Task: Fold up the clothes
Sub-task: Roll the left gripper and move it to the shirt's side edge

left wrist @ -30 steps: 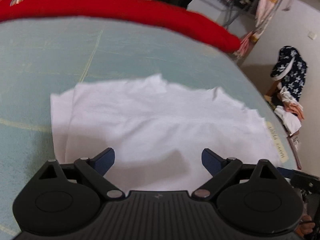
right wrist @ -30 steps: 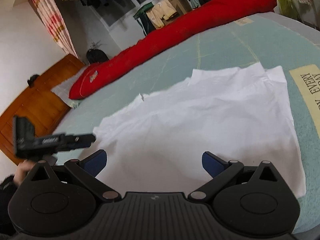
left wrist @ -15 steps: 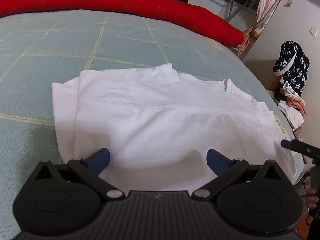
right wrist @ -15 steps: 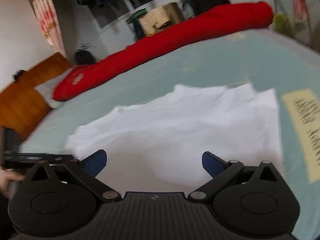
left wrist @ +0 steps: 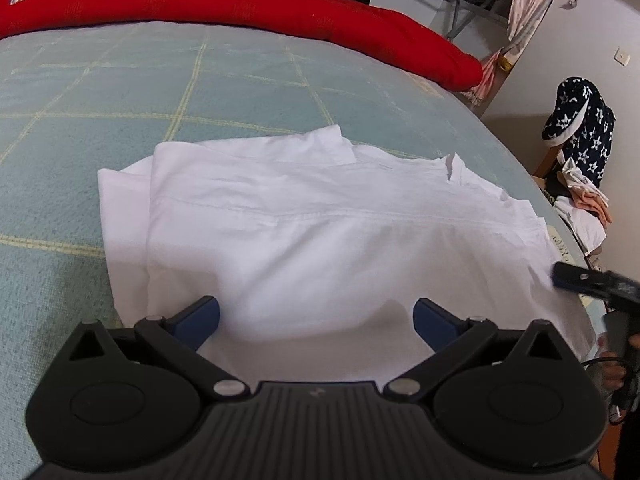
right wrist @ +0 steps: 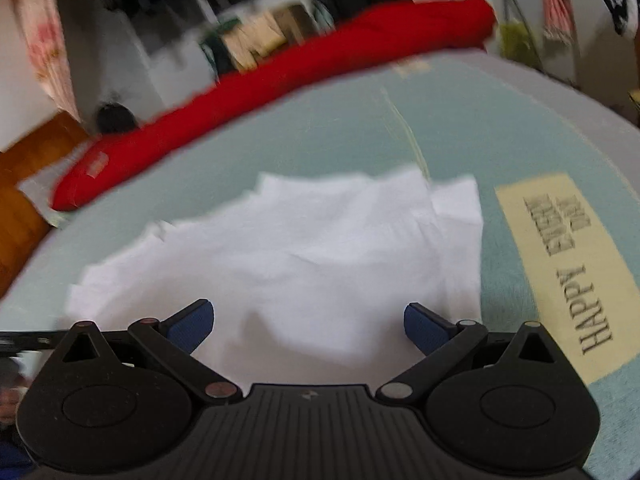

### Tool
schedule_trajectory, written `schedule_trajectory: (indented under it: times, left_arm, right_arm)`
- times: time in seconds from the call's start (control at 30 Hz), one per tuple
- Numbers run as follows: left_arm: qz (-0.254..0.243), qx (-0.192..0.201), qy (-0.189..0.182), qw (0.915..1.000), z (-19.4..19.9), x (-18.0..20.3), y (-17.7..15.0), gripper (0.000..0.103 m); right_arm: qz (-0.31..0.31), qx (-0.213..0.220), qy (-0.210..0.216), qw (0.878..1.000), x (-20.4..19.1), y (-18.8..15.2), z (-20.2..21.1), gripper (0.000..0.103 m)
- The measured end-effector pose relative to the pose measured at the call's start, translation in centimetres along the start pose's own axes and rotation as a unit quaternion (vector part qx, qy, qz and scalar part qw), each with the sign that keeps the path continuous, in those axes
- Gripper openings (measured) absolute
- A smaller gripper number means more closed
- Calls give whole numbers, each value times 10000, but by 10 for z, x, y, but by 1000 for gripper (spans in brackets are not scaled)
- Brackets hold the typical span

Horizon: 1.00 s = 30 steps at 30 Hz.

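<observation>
A white garment (left wrist: 320, 240) lay flat on the pale blue-green bedspread (left wrist: 200, 92), filling the middle of the left wrist view and, more blurred, the middle of the right wrist view. It looked partly folded: a narrower layer showed under the top one along the left edge in the left wrist view, a stitched seam ran across the top layer from left to right, and a small flap stood up near the upper right edge. Judging by that, at least one fold was done and the piece was still broad, so further folds to bring it down to a compact stack appeared to be left. Its long axis ran across the left wrist frame, from the middle left toward the lower right, where it ended near the bed's edge. The left gripper (left wrist: 316, 316) hung over the near edge of the cloth, its jaws having just spread to their widest with nothing gripped between them. The right gripper (right wrist: 308, 322) likewise stood wide apart over the near edge, pressing on nothing. A red bolster (left wrist: 240, 4) lay along the far side of the bed, well apart from the garment.
</observation>
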<state>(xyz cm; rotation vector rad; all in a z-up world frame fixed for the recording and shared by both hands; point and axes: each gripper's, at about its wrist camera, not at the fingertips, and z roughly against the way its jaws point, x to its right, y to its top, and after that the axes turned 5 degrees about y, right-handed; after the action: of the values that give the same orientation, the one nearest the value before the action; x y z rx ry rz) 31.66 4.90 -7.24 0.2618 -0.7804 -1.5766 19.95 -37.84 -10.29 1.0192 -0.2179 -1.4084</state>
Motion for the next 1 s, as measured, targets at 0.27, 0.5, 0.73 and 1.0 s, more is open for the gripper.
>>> schedule_trajectory:
  times: [0.27,0.5,0.73,1.0]
  left_arm:
    - [467,172,292,9983,36,-17,18,102]
    - [1056,461,454,9923,74,-62,9,100]
    - [1935,260,-328,9802,62,-99,-4,93]
    - [2481,-210,-1181,9613,27,-118,-12,89]
  right_arm:
    - [462,178,53,9988,-34,-14,15,103]
    - [546,162,456,9973,-55,-14,24,103]
    - [654,40,547,9964,-72,-19,23,103]
    - [755,-19,386,9964,-79,-20,27,103]
